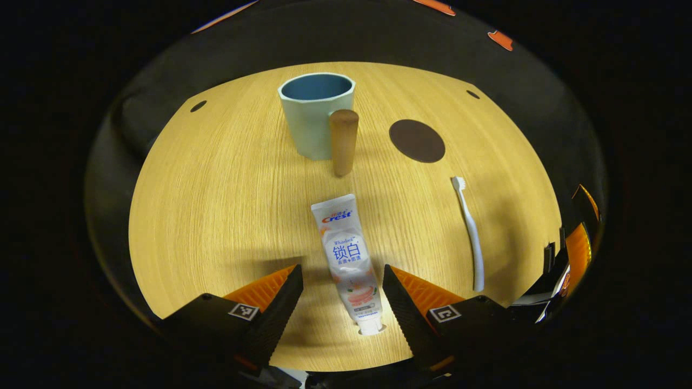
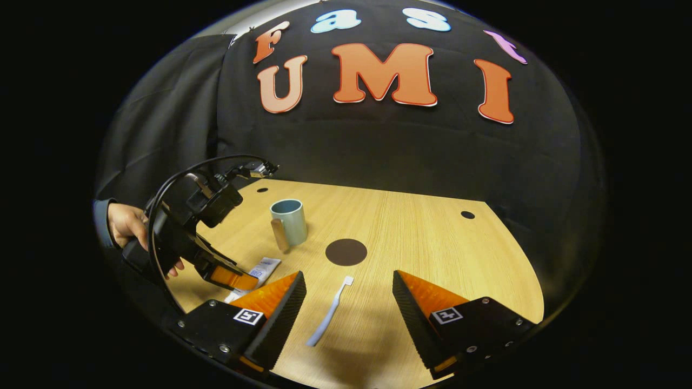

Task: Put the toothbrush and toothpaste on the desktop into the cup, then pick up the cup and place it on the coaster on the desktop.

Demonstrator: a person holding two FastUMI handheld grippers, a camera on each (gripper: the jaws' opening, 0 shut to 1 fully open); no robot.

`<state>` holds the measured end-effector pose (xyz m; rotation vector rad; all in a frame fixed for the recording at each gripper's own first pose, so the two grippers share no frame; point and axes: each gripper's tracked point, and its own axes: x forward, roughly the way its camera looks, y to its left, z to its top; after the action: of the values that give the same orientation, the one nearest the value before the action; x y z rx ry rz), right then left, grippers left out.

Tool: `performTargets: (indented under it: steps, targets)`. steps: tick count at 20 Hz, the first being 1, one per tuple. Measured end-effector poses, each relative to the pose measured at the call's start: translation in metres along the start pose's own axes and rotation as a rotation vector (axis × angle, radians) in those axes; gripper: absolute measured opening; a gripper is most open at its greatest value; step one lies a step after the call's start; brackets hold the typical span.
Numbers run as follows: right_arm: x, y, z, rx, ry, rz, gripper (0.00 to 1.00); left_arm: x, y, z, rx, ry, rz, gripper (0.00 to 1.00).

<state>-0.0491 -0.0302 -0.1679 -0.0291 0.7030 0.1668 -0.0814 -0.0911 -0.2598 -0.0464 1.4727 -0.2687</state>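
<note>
A toothpaste tube (image 1: 348, 259) lies on the wooden desktop (image 1: 216, 205), cap toward me, between the spread fingers of my left gripper (image 1: 343, 281), which is open around its lower half without touching it. Beyond it stands a pale green cup (image 1: 315, 116) with a wooden handle. A white toothbrush (image 1: 469, 232) lies to the right, near a dark round coaster (image 1: 417, 140). In the right gripper view, my right gripper (image 2: 348, 286) is open above the toothbrush (image 2: 330, 312), with the cup (image 2: 289, 220), the coaster (image 2: 346, 252) and the toothpaste (image 2: 259, 270) farther off. The left gripper (image 2: 227, 278) hovers over the tube.
A hand (image 2: 127, 224) holds the left gripper at the desk's left edge. Black cloth walls surround the desktop. Small dark holes (image 2: 467, 214) mark the far corners of the desk. Part of the right gripper (image 1: 573, 254) shows at the right edge of the left gripper view.
</note>
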Motion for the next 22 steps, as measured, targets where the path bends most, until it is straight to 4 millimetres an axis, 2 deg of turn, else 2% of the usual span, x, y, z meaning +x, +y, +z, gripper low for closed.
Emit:
performTargets:
  steps: [6, 8, 9, 12, 14, 16, 18, 20, 22]
  targets:
    - [0.021, 0.004, -0.021, 0.025, 0.138, 0.047, 0.96, 0.015, 0.000, 0.004, 0.034, 0.055, 0.039, 0.93]
    - [0.027, 0.006, -0.028, 0.036, 0.180, 0.057, 0.95, 0.021, -0.001, 0.002, 0.024, 0.080, 0.042, 0.87]
    - [0.029, 0.008, -0.028, 0.044, 0.200, 0.065, 0.95, 0.023, -0.001, 0.001, 0.020, 0.088, 0.049, 0.81]
    - [0.036, 0.014, -0.036, 0.074, 0.259, 0.090, 0.94, 0.027, -0.007, -0.002, 0.011, 0.113, 0.046, 0.71]
    - [0.042, 0.016, -0.043, 0.097, 0.300, 0.100, 0.94, 0.028, -0.009, -0.003, 0.016, 0.109, 0.042, 0.58]
    - [0.047, 0.017, -0.050, 0.128, 0.342, 0.103, 0.93, 0.029, -0.009, -0.002, 0.020, 0.094, 0.036, 0.58]
    - [0.053, 0.020, -0.050, 0.156, 0.363, 0.106, 0.93, 0.028, -0.008, -0.002, 0.042, 0.088, 0.026, 0.50]
    - [0.059, 0.021, -0.051, 0.171, 0.381, 0.107, 0.89, 0.029, -0.010, -0.003, 0.075, 0.083, 0.007, 0.51]
    - [0.060, 0.023, -0.053, 0.179, 0.406, 0.108, 0.88, 0.023, -0.005, 0.002, 0.040, 0.053, -0.001, 0.37]
